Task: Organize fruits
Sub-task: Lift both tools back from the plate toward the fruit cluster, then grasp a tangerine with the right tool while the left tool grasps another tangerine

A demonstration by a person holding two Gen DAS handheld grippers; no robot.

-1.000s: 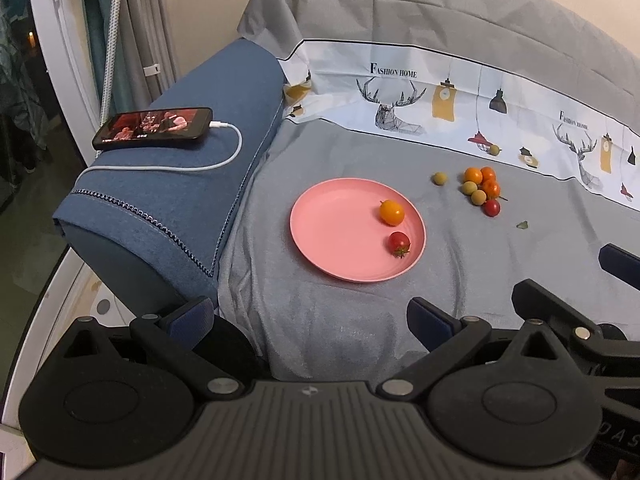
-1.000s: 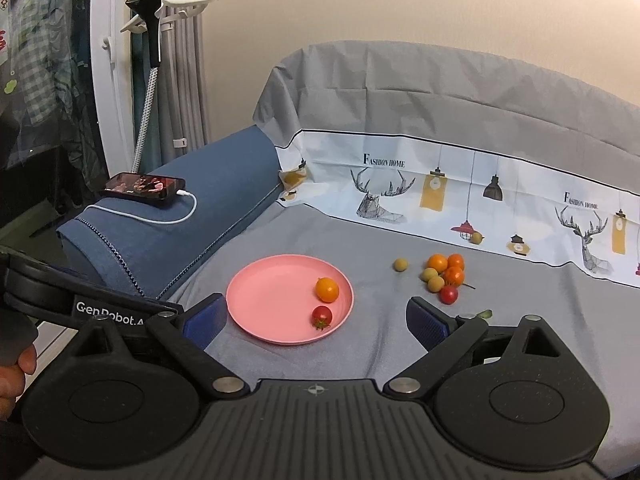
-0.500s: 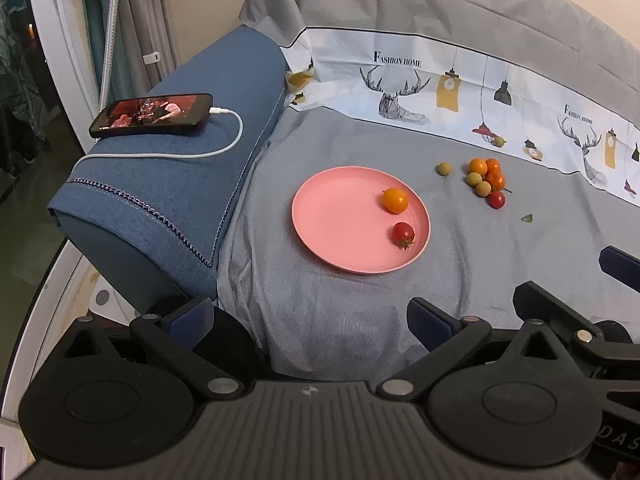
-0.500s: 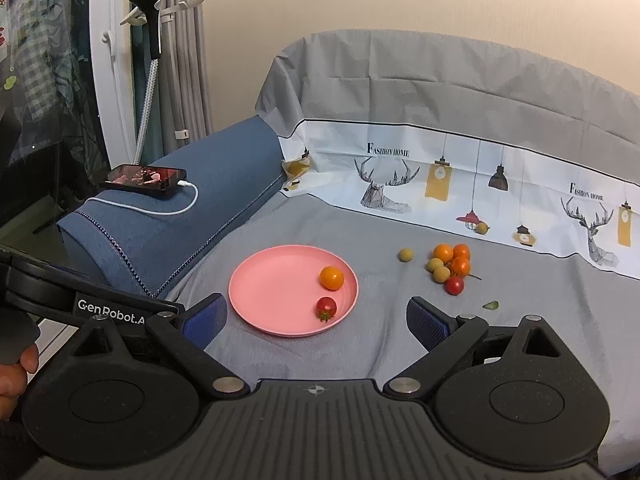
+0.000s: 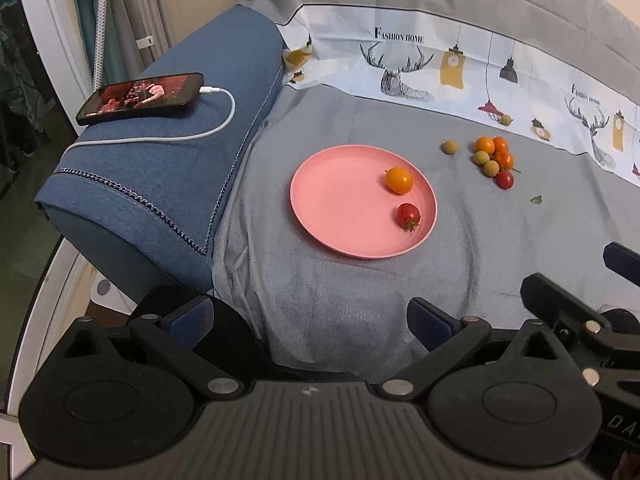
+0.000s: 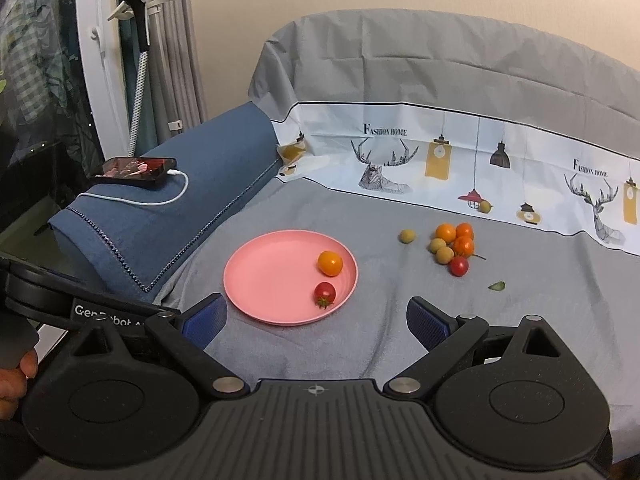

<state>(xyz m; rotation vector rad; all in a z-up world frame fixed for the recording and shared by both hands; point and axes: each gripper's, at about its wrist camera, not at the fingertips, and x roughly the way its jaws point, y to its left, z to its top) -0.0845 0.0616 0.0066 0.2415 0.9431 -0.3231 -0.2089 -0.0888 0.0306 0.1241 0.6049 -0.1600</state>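
A pink plate [image 5: 340, 200] [image 6: 272, 280] lies on the grey sheet with an orange tomato [image 5: 399, 179] [image 6: 330, 262] and a red tomato [image 5: 408, 215] [image 6: 324, 293] on its right side. To its right sits a cluster of small orange, green and red fruits [image 5: 493, 158] [image 6: 452, 246], plus a lone green one [image 5: 449, 147] [image 6: 407, 236] and another [image 5: 506, 119] [image 6: 485, 206] by the printed border. My left gripper [image 5: 310, 318] stands open, empty, near the sheet's front edge. My right gripper [image 6: 316, 316] is open and empty, just in front of the plate.
A blue cushion [image 5: 168, 160] [image 6: 176, 200] at the left carries a phone [image 5: 140, 98] [image 6: 134, 170] on a white cable. A small green leaf [image 5: 536, 199] [image 6: 497, 286] lies right of the fruits. A phone holder stand [image 6: 138, 52] rises behind the cushion. A hand [image 6: 16, 376] shows at lower left.
Both grippers have drifted slightly; the plate and fruits sit a little higher in the left wrist view. Jaws stay open. No fruit has moved.
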